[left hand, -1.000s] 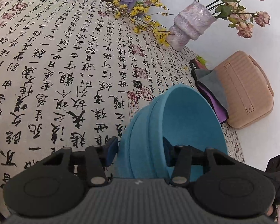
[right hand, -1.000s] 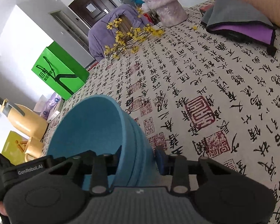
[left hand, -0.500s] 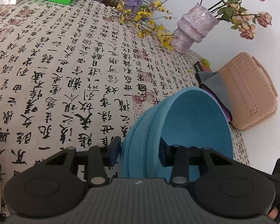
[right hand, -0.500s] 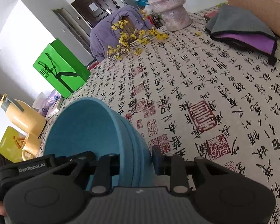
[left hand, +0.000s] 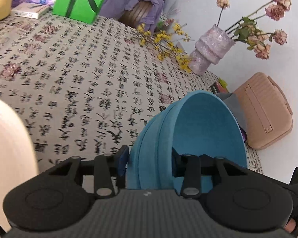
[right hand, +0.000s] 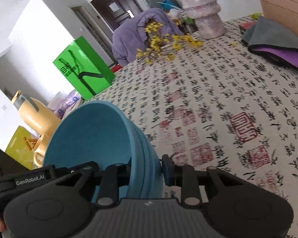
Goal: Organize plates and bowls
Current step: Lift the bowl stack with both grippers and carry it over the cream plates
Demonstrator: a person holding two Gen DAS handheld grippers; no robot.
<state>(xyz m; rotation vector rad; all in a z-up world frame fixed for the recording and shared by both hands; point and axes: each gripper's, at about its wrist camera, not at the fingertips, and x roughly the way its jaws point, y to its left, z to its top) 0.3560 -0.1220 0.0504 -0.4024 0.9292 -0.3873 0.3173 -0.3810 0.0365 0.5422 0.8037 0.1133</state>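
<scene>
A stack of blue bowls [left hand: 198,136] is held between both grippers above a table with a calligraphy-print cloth [left hand: 79,75]. My left gripper [left hand: 149,158] is shut on one side of the stack's rim, one finger inside and one outside. My right gripper [right hand: 147,168] is shut on the opposite side of the blue bowls [right hand: 93,134] in the same way. A cream-coloured curved dish edge [left hand: 8,148] shows blurred at the left of the left wrist view.
A pink vase [left hand: 210,51] with dried roses and yellow flower sprigs [left hand: 164,41] stands at the far side. A beige case [left hand: 264,111] and grey-purple cloths [right hand: 278,41] lie at the right. A green bag [right hand: 83,71] and yellow kettle [right hand: 33,115] stand at the left.
Both grippers have moved with the blue bowls toward the left. The cream dish edge has come into the left wrist view, and more of the green bag and kettle shows.
</scene>
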